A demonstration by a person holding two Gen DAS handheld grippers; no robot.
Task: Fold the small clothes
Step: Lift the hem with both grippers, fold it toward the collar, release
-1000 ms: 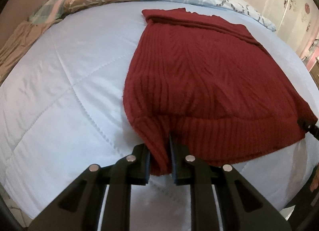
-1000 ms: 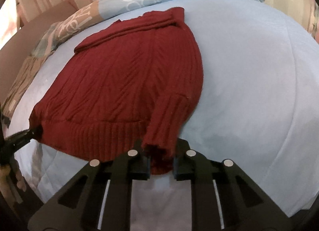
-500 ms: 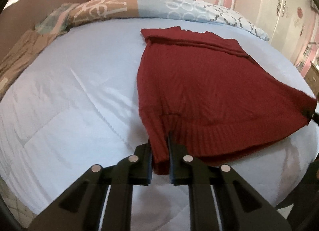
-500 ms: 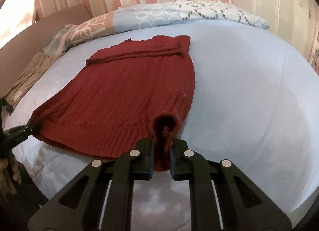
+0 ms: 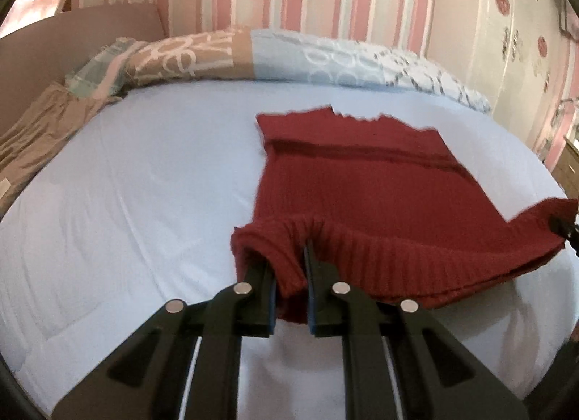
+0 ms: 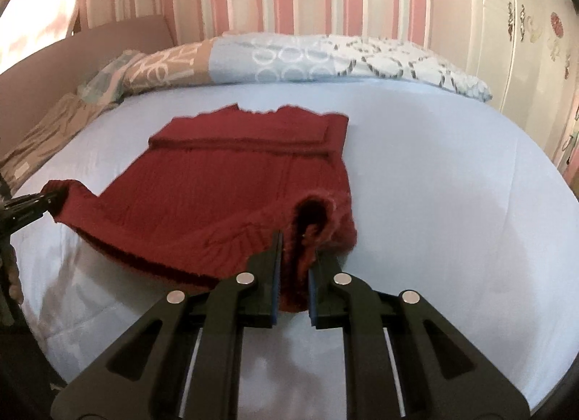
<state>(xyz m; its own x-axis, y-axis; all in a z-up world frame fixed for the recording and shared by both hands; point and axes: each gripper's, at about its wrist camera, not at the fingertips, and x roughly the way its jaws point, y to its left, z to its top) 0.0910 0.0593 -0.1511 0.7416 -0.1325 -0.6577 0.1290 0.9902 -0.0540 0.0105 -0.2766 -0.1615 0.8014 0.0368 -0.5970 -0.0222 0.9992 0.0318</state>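
A dark red ribbed knit sweater lies on a pale blue bed, collar toward the pillows. My left gripper is shut on its near left hem corner and holds it lifted off the bed. My right gripper is shut on the near right hem corner of the sweater, also lifted. The hem hangs between both grippers, with the far part flat on the bed. The right gripper shows at the right edge of the left wrist view, and the left gripper at the left edge of the right wrist view.
The pale blue quilt covers the bed. Patterned pillows lie along the far edge below a pink striped wall. A tan blanket sits at the far left. A white floral wardrobe stands at right.
Both grippers have lifted the hem corners off the bed and moved them forward toward the collar. The near part of the sweater now hangs raised.
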